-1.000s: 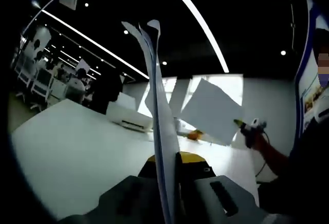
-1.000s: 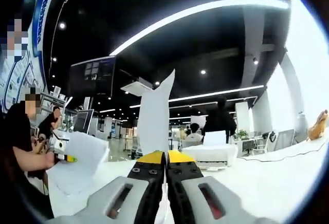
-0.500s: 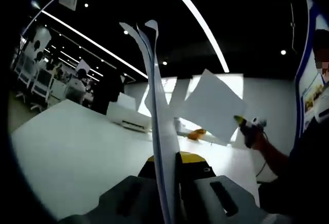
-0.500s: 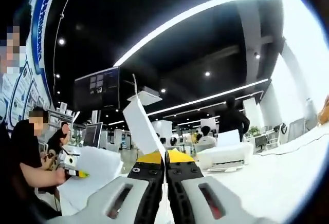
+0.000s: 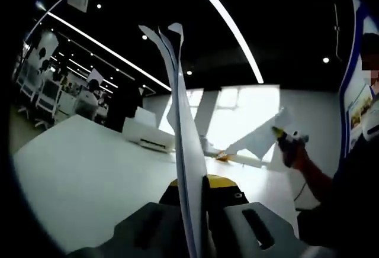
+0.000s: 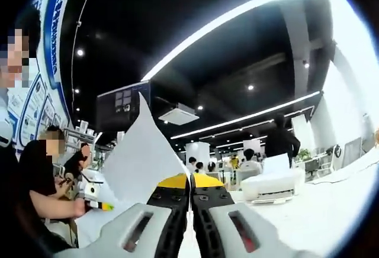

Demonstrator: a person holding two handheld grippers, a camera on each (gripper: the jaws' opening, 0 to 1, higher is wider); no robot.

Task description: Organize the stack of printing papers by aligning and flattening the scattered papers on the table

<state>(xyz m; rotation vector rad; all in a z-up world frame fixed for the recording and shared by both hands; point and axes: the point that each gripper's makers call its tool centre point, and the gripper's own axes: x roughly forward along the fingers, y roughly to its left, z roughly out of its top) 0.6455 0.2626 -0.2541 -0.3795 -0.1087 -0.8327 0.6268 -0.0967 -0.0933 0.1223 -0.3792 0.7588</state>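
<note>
In my left gripper view, my left gripper [image 5: 190, 182] is right at the bottom, and its yellow-tipped jaws are pinched tight on a few sheets of printing paper [image 5: 180, 110]. The sheets stand up tall from between the jaws, seen on their thin edge, and their top corners fan apart a little. Under and past them is the white table [image 5: 83, 169], spreading off to the left. Farther along it, left of my sheets, sits a white printer [image 5: 149, 134]. Off to the right, near the table's far edge, I can see my right gripper [image 5: 288, 141] in my hand [image 5: 299, 157], with one sheet of paper [image 5: 259, 140] sticking out from it toward the left. Far away on the left, people sit at desks under long ceiling lights.

In my right gripper view, my right gripper [image 6: 190, 182] has its jaws pressed together on that sheet [image 6: 141, 158], which leans up and to the left of the tips. Down at the left, my left gripper's yellow tip [image 6: 102, 206] pokes in beside a hand [image 6: 75, 207]. To the right, beyond my jaws, the white printer [image 6: 273, 183] rests on the table [image 6: 331, 205]. Far behind it, a person in dark clothes stands [image 6: 280, 141].
</note>
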